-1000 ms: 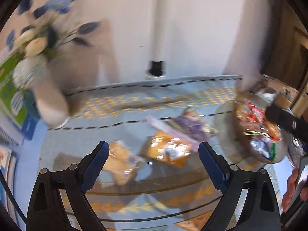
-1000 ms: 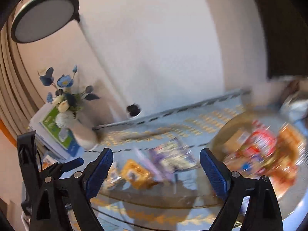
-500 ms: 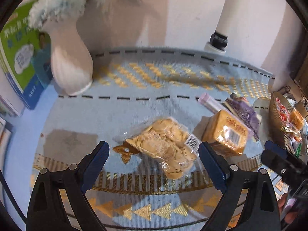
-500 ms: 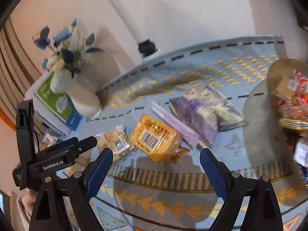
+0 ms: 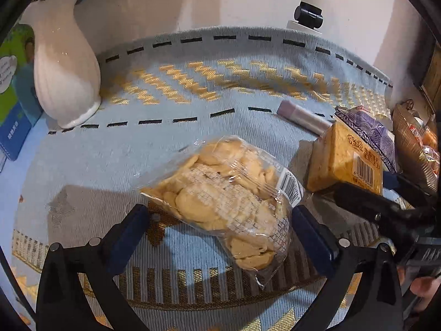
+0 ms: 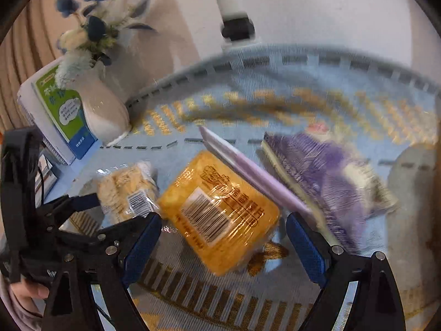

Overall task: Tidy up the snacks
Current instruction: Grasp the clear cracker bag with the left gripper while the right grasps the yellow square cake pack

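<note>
A clear bag of pale biscuits (image 5: pixel 228 198) lies on the blue patterned cloth (image 5: pixel 171 102). My left gripper (image 5: pixel 220 234) is open with its jaws on either side of the bag's near end. An orange packet with a barcode (image 6: pixel 217 212) lies to the right of the bag; my right gripper (image 6: pixel 223 245) is open and straddles its near end. The orange packet also shows in the left wrist view (image 5: pixel 344 162). A lilac stick pack (image 6: pixel 248 171) and a purple bag (image 6: pixel 328 182) lie behind it. A woven basket of snacks (image 5: pixel 413 143) stands at the far right.
A white vase (image 5: pixel 63 77) with blue flowers (image 6: pixel 88 27) stands at the back left beside a green and blue book (image 6: pixel 63 113). A lamp post base (image 5: pixel 306 16) stands at the back edge by the wall. The left gripper (image 6: pixel 69 220) shows in the right wrist view.
Both grippers have come down and forward towards the cloth. The left one now straddles the biscuit bag and the right one straddles the orange packet. Both stay open.
</note>
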`<action>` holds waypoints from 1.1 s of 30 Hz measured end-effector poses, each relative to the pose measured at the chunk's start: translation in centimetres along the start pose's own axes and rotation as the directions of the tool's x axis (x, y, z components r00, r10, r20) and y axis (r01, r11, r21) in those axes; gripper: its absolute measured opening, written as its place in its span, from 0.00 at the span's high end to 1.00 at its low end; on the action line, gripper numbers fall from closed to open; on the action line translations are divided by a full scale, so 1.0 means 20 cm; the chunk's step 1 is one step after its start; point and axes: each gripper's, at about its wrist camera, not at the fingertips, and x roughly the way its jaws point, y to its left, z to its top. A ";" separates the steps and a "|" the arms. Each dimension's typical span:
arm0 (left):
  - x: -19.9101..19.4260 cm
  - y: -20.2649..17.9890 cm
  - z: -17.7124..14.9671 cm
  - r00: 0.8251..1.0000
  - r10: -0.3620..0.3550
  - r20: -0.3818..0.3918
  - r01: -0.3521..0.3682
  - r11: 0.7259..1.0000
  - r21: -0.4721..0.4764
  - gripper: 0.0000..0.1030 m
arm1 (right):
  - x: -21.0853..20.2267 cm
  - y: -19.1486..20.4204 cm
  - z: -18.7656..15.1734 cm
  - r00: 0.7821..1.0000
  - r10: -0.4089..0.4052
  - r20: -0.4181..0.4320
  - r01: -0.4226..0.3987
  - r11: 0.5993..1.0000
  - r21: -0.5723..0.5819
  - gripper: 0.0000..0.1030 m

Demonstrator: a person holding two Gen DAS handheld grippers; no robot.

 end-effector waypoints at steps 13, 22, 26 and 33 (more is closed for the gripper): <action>0.04 -0.06 0.01 0.999 0.045 -0.023 -0.044 0.997 0.063 0.00 | 0.03 0.02 0.02 1.000 -0.005 -0.022 0.004 1.000 -0.022 0.02; 0.04 -0.07 0.01 0.999 0.046 -0.023 -0.044 0.997 0.067 0.00 | 0.04 0.02 0.02 0.999 -0.022 -0.029 0.021 0.999 -0.038 0.02; 0.05 -0.08 0.01 0.999 0.047 -0.023 -0.045 0.997 0.068 0.00 | 0.04 0.02 0.02 0.999 -0.023 -0.030 0.022 0.999 -0.039 0.02; 0.04 -0.07 0.01 0.999 0.048 -0.023 -0.046 0.997 0.068 0.00 | 0.04 0.02 0.01 0.999 -0.022 -0.031 0.021 0.999 -0.039 0.02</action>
